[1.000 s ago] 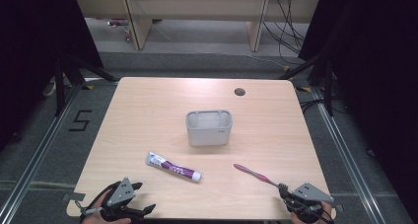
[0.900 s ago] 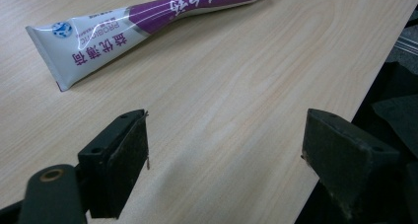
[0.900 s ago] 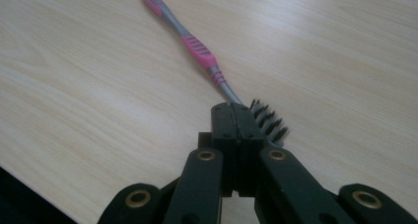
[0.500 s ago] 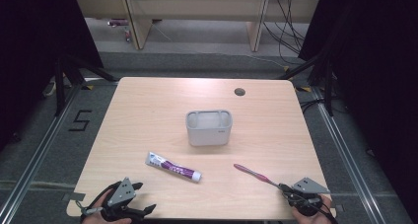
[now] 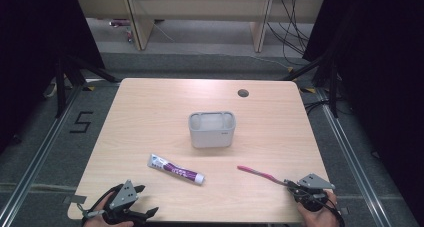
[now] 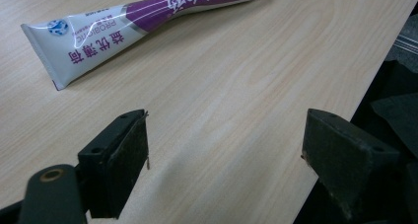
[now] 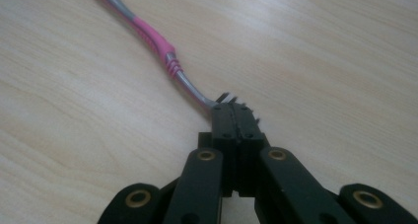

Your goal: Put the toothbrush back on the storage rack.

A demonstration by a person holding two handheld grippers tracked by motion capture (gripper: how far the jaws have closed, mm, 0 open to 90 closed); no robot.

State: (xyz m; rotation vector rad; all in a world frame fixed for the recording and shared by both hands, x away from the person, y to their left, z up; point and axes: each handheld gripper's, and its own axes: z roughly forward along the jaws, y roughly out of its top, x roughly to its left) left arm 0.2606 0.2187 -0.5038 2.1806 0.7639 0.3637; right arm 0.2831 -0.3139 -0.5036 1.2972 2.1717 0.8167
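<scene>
A pink and grey toothbrush (image 5: pixel 257 172) (image 7: pixel 148 34) lies flat on the wooden table (image 5: pixel 150 112), front right. My right gripper (image 5: pixel 290 185) (image 7: pixel 235 110) is shut, jaws pressed together, its tips right at the bristle end; whether they pinch the bristles I cannot tell. A white and purple toothpaste tube (image 5: pixel 176 169) (image 6: pixel 143 17) lies front left of centre. My left gripper (image 5: pixel 146 199) (image 6: pixel 224 150) stands open by the front edge, a short way from the tube's flat end, nothing between its jaws. A grey two-slot holder (image 5: pixel 211 129) sits mid-table.
A round cable hole (image 5: pixel 243 93) is near the table's far edge. Dark floor and metal rails (image 5: pixel 345 152) run along both sides. Shelving legs and cables (image 5: pixel 287 22) lie beyond the far edge. The front edge is close under both hands.
My right gripper has shifted a little at the toothbrush's bristle end, still shut. The toothbrush, the tube, the holder and the left gripper lie as before.
</scene>
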